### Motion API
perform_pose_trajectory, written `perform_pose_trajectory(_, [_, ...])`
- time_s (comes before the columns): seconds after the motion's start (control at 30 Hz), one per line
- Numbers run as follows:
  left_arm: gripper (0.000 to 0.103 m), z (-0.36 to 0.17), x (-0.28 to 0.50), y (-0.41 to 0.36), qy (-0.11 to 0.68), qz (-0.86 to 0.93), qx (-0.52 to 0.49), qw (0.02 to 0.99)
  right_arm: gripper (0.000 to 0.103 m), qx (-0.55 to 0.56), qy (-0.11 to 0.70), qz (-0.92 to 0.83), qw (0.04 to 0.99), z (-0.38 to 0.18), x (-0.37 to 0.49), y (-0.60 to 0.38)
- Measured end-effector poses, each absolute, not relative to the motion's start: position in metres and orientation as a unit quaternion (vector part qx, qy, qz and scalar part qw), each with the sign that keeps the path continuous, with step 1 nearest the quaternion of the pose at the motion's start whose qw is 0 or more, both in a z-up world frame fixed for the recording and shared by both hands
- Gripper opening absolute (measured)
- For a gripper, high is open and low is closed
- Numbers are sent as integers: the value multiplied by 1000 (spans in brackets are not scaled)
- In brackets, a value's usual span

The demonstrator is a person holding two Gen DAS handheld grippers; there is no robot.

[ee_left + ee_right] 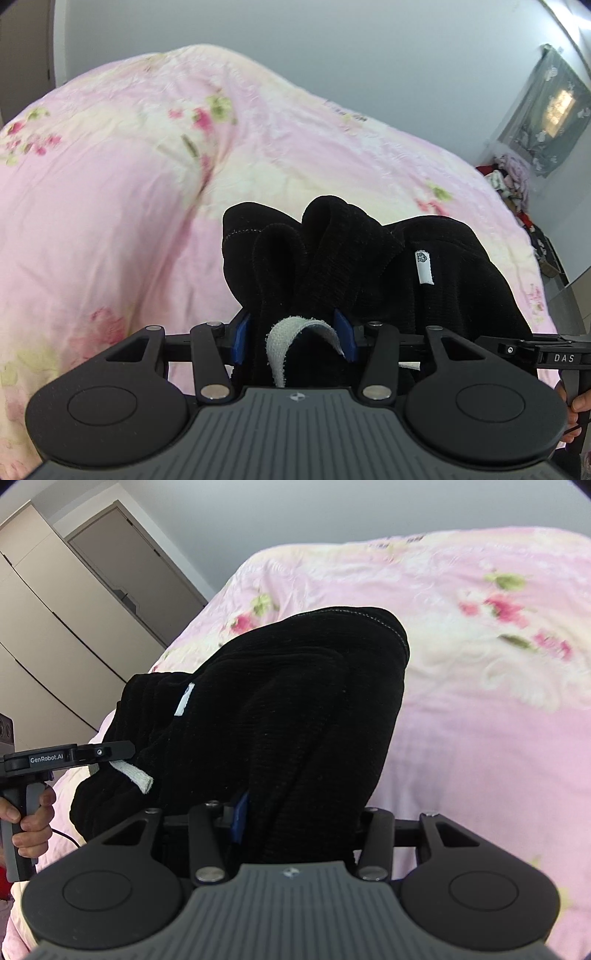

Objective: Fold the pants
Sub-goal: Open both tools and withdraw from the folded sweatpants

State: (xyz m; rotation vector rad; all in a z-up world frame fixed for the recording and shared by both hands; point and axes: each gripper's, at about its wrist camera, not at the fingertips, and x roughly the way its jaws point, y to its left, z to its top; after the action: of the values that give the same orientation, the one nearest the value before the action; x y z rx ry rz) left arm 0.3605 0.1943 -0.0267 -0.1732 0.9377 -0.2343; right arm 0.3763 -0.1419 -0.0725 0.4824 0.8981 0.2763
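1. My left gripper (295, 334) is clamped on a bunched wad of the black pants (369, 258), with a white drawstring (291, 332) looped between the blue pads (241, 336).
2. My right gripper (295, 812) grips the same pants; one pad's buried in fabric.
3. The pants hang above the pink floral bedspread (110, 221), their lower part out of sight.
4. Clutter beyond the bedspread's far corner is too blurry to make out.

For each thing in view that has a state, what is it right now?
Pants: bunched, lifted above the quilt, held by both grippers.
Left gripper: shut on the pants.
Right gripper: shut on the pants.
Drawstring: loose, looped between the left gripper's pads.
Label: showing, on the outside of the bunch.
Quilt: spread on the bed, creased.
Wardrobe doors: closed.
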Motion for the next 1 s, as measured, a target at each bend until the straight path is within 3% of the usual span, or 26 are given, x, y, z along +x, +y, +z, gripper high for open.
perform_pose_trajectory(0.33, [54, -112, 381, 232, 493, -106, -85, 859, 43, 185, 475, 120, 852, -135, 412, -96])
perform_pose_trajectory(0.7, [60, -134, 380, 234, 505, -88, -79, 855, 47, 192, 496, 90, 842, -170, 427, -95])
perform_pose_trajectory(0.8, [65, -125, 372, 219, 489, -69, -26, 869, 57, 179, 494, 84, 847, -174, 425, -91])
perform_pose_trajectory(0.87, [68, -116, 366, 205, 479, -56, 25, 876, 75, 151, 495, 73, 852, -170, 424, -87])
perform_pose_trajectory(1.0, [68, -94, 350, 177, 451, -10, 133, 882, 77, 75, 483, 57, 870, -148, 420, -77])
